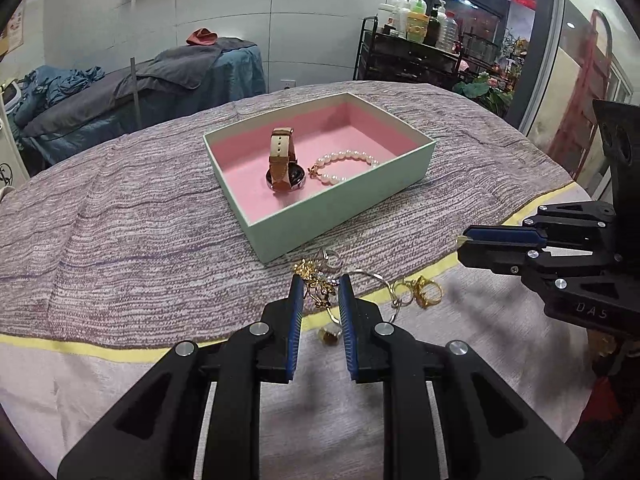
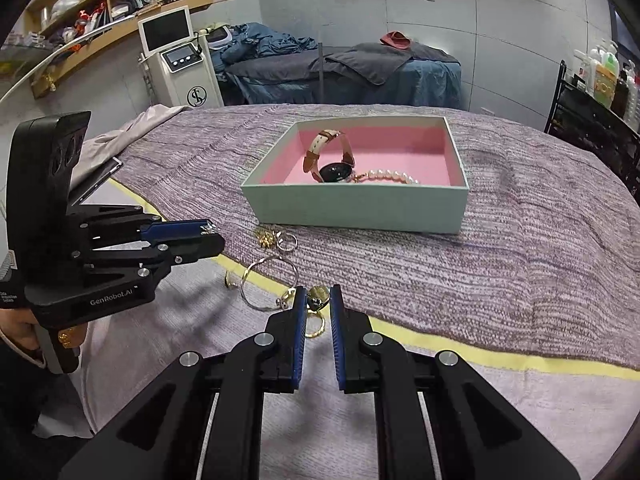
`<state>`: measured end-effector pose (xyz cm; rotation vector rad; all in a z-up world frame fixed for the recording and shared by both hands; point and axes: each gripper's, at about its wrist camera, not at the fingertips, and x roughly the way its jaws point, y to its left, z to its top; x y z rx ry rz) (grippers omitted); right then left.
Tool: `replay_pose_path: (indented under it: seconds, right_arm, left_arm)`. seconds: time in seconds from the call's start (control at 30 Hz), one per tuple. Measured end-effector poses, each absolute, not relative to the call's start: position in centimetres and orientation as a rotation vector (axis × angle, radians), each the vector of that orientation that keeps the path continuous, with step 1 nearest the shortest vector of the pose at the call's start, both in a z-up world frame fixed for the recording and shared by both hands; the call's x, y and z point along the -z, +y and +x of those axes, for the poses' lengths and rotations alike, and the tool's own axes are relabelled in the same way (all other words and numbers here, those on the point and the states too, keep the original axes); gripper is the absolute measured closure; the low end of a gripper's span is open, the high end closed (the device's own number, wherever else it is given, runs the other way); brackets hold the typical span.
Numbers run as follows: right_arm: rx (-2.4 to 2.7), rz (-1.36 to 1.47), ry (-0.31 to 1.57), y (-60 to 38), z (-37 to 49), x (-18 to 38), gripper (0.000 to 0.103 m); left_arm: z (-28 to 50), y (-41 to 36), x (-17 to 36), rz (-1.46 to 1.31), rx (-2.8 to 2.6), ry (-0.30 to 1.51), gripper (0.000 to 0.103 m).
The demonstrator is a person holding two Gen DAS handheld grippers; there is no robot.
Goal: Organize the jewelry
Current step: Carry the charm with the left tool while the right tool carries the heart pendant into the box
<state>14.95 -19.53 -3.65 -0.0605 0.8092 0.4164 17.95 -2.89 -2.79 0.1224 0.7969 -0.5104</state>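
A mint box point(image 1: 344, 208) with a pink lining sits on the striped purple blanket point(image 1: 120, 240) toward the far middle of the bed, well in from its edges. Inside, a watch point(image 1: 283, 164) with a tan strap stands on its side, and a pearl bracelet point(image 1: 344, 164) lies just beside it, nearer the box's right wall.

The loose jewelry lies on the bed just in front of the box's near corner, along the yellow stripe point(image 2: 480, 350) where the blanket meets the paler cloth point(image 2: 480, 420). There is a tangle of gold chain point(image 1: 306, 270) and a small silver ring point(image 2: 287, 241) near the box, a large thin hoop point(image 2: 269, 282) across the stripe, and a chunky gold ring point(image 1: 424, 292) to its right.

The left gripper point(image 1: 319, 288) hovers low over this pile with its jaws parted a little; a gold piece point(image 1: 323, 294) lies in the gap, but the blue pads do not press on it. Whether it is touched cannot be told.

The right gripper point(image 2: 318, 300) is also low near the stripe, jaws narrowly parted around a gold ring point(image 2: 319, 295); the pads seem just short of closing on it. From the left wrist view its fingers point(image 1: 500, 236) look nearly together.
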Motion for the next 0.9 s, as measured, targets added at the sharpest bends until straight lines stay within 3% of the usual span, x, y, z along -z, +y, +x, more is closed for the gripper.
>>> replay_pose_path:
  seconds: [0.43,0.9]
  right_arm:
    - [-0.373,-0.114,0.773,-19.5,23.2,0.3,0.092]
    - [-0.356,-0.14,0.915,-19.0,28.4,3.4,0.092]
  left_arm:
    - [26.4,-5.6,1.3,0.133,0.507,0.848,0.085]
    - [30.2,-7.4,3.8,0.173,0.494,0.939,0.085]
